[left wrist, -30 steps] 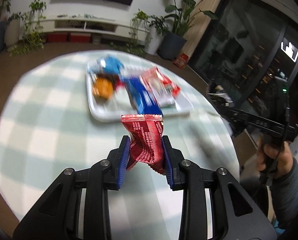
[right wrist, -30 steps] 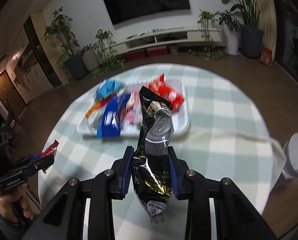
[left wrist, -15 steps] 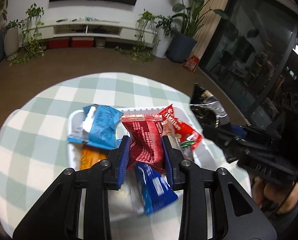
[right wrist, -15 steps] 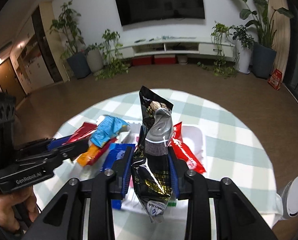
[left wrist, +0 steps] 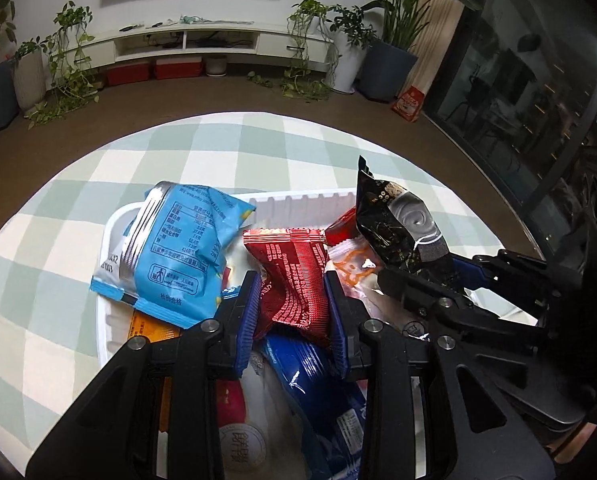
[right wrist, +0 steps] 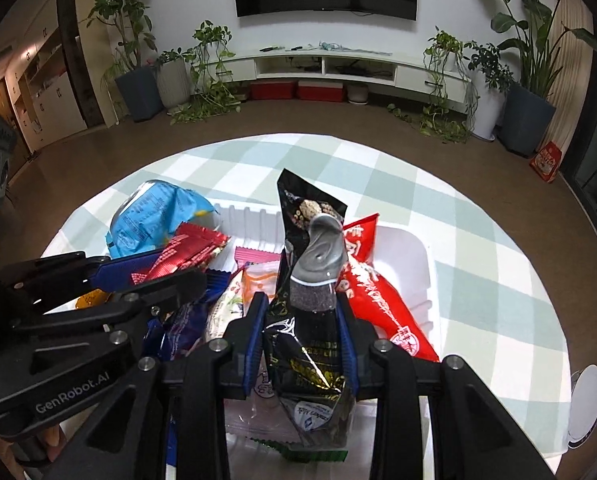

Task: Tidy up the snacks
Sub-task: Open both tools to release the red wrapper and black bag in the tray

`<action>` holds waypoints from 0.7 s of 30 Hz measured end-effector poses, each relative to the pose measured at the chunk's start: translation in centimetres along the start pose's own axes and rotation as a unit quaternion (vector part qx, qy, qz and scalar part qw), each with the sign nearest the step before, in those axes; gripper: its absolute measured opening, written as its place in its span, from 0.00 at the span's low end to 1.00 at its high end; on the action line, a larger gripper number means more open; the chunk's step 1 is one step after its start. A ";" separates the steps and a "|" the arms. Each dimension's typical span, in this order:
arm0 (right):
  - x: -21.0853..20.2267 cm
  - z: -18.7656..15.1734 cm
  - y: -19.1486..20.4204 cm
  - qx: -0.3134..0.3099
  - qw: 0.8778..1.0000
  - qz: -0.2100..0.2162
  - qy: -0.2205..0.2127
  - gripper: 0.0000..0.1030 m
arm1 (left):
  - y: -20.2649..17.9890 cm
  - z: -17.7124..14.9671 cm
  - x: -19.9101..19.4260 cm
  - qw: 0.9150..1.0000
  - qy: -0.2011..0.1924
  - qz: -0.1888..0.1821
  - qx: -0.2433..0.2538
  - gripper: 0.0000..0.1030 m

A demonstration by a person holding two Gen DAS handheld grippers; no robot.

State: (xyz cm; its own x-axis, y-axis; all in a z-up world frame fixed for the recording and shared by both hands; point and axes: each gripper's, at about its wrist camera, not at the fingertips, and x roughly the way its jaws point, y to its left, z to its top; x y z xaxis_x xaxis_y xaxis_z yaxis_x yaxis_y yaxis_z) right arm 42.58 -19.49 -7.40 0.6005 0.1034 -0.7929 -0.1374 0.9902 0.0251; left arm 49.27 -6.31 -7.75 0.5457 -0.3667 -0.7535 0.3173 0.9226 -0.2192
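Observation:
My left gripper (left wrist: 292,304) is shut on a small red snack packet (left wrist: 294,276) and holds it over the white tray (left wrist: 298,202). My right gripper (right wrist: 302,320) is shut on a tall black snack bag (right wrist: 312,280), also above the tray (right wrist: 410,248). In the tray lie a light blue bag (left wrist: 178,248), a dark blue packet (left wrist: 318,392), an orange packet (left wrist: 150,330) and a long red bag (right wrist: 378,296). The right gripper with the black bag shows at the right of the left wrist view (left wrist: 434,280). The left gripper with the red packet shows at the left of the right wrist view (right wrist: 158,272).
The tray sits on a round table with a green and white checked cloth (left wrist: 202,140). A white round object (right wrist: 586,404) stands at the table's right edge. Potted plants and a low TV shelf line the far wall.
Both grippers have moved forward from beside the table to just over the tray, each still holding its packet. They now sit close side by side.

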 end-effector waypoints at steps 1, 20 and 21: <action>0.0 0.0 0.0 -0.001 1.000 -0.001 -0.001 0.35 | 0.1 0.1 0.1 1.000 -0.003 0.003 -0.002 0.29; -2.0 -1.0 -1.4 0.017 1.000 -0.010 -0.012 0.67 | 0.2 -0.7 -3.9 0.998 -0.049 0.031 -0.016 0.93; -2.3 -1.1 -1.4 0.017 1.000 -0.009 -0.012 0.67 | 0.1 -0.8 -4.3 0.998 -0.054 0.034 -0.015 0.93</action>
State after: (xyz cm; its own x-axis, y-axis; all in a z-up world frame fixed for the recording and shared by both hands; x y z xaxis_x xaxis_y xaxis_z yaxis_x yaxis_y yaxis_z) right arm 40.57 -21.17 -6.29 0.6219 0.0883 -0.7781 -0.1005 0.9944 0.0325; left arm 46.29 -4.54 -5.04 0.6463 -0.3122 -0.6963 0.2545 0.9484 -0.1891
